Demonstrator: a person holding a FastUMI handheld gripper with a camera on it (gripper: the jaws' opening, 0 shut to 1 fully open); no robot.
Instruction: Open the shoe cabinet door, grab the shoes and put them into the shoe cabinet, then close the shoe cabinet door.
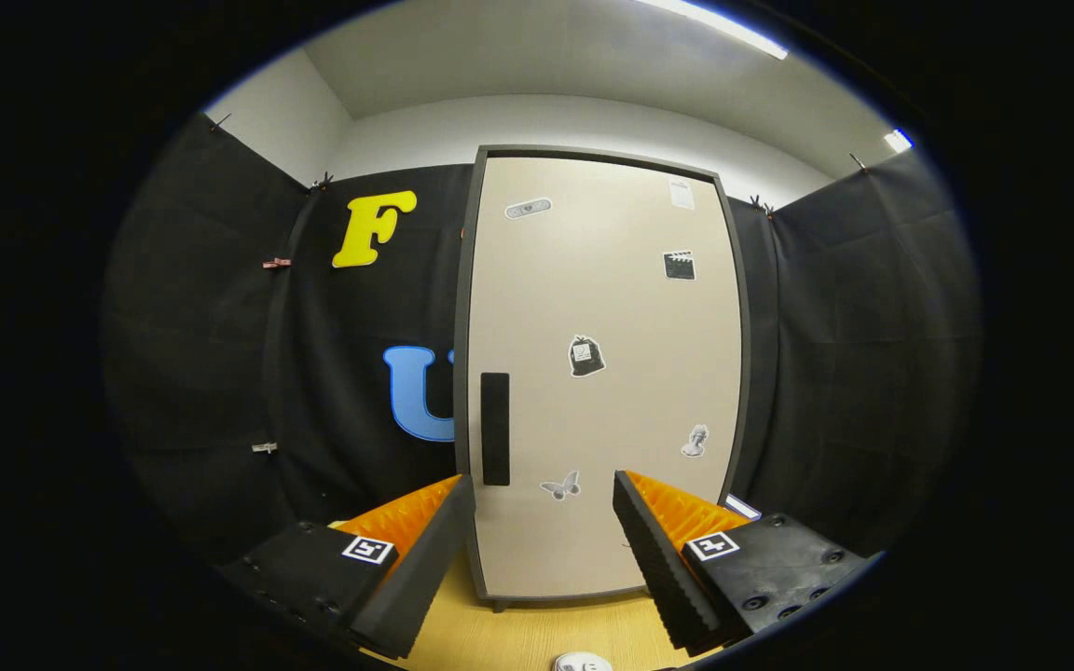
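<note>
Cabinet door (602,373) shut, stiff flat panel — likely swings light. Grab at dark handle (495,429) nr left edge. Gripper (544,494) fingers apart, empty.

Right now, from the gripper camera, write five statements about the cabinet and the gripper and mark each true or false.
1. The shoe cabinet door is shut. True.
2. The gripper is clamped on the black handle. False: its fingers stand apart with nothing between them, and the handle lies beyond the left finger.
3. Several stickers are on the door, among them a butterfly sticker. True.
4. The handle sits near the door's right side. False: it is near the left side.
5. The cabinet stands on a wooden surface. True.
</note>
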